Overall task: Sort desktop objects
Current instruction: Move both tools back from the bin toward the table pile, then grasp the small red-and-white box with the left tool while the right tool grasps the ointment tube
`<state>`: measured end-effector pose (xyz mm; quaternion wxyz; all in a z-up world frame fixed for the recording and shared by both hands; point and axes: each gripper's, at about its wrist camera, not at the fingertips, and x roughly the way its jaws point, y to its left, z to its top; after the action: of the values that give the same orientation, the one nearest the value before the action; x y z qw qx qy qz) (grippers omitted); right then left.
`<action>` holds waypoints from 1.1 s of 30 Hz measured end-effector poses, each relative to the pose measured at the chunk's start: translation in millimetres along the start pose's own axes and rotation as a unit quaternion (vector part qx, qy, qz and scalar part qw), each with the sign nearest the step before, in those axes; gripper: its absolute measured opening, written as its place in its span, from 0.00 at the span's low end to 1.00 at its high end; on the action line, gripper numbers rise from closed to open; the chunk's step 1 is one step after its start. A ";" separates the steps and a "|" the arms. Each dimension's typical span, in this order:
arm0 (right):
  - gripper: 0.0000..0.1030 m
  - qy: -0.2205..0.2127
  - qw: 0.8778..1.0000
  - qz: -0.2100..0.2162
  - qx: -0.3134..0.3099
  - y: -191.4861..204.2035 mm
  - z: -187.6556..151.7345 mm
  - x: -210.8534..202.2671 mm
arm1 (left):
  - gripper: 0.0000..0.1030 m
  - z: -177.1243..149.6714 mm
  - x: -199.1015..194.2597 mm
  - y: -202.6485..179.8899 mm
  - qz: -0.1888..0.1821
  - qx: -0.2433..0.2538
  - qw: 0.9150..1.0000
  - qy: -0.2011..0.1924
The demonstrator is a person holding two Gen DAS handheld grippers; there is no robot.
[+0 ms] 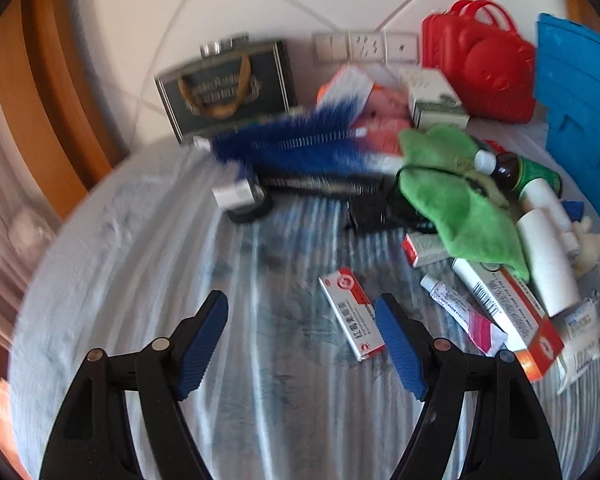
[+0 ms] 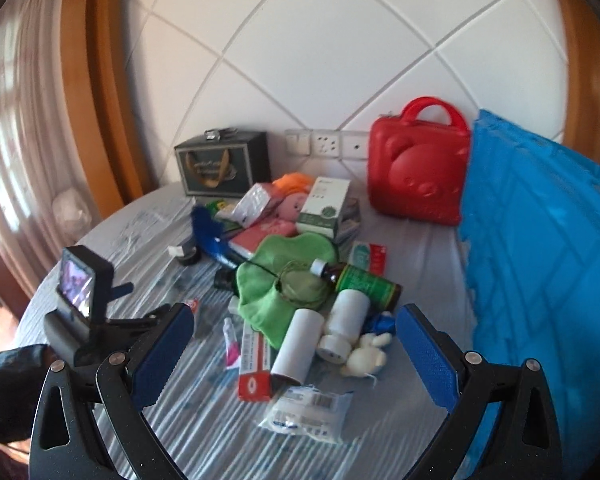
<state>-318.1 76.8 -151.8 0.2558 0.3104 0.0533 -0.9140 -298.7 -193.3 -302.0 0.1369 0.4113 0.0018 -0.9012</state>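
Note:
A pile of small objects lies on a round table with a grey-blue cloth [image 1: 148,264]. My left gripper [image 1: 302,340] is open and empty above the cloth, its right finger beside a small red-and-white medicine box [image 1: 352,314]. A pink-ended tube [image 1: 462,314], a long red-and-white box [image 1: 508,316], a green cloth [image 1: 456,204] and a blue feather brush [image 1: 300,144] lie beyond. My right gripper [image 2: 294,356] is open and empty over a white cylinder [image 2: 298,346], a white bottle [image 2: 350,312], a brown bottle [image 2: 360,280] and a plastic pouch [image 2: 308,410].
A red bear-shaped case [image 2: 418,176] and a dark gift box [image 2: 222,164] stand against the padded wall by wall sockets [image 2: 326,144]. A blue crate [image 2: 540,260] stands at the right. The left gripper's camera body [image 2: 80,300] shows at the left of the right wrist view.

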 end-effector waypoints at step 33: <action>0.18 0.290 0.939 0.119 -0.145 94.3 -55.5 250.0 | 0.25 -14.3 54.9 16.3 -0.078 -0.013 0.995 0.058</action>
<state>-410.0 -99.0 -339.2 0.3783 0.5252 0.2200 -0.7298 -318.4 -220.8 -350.4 0.0713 0.4592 0.0535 -0.8839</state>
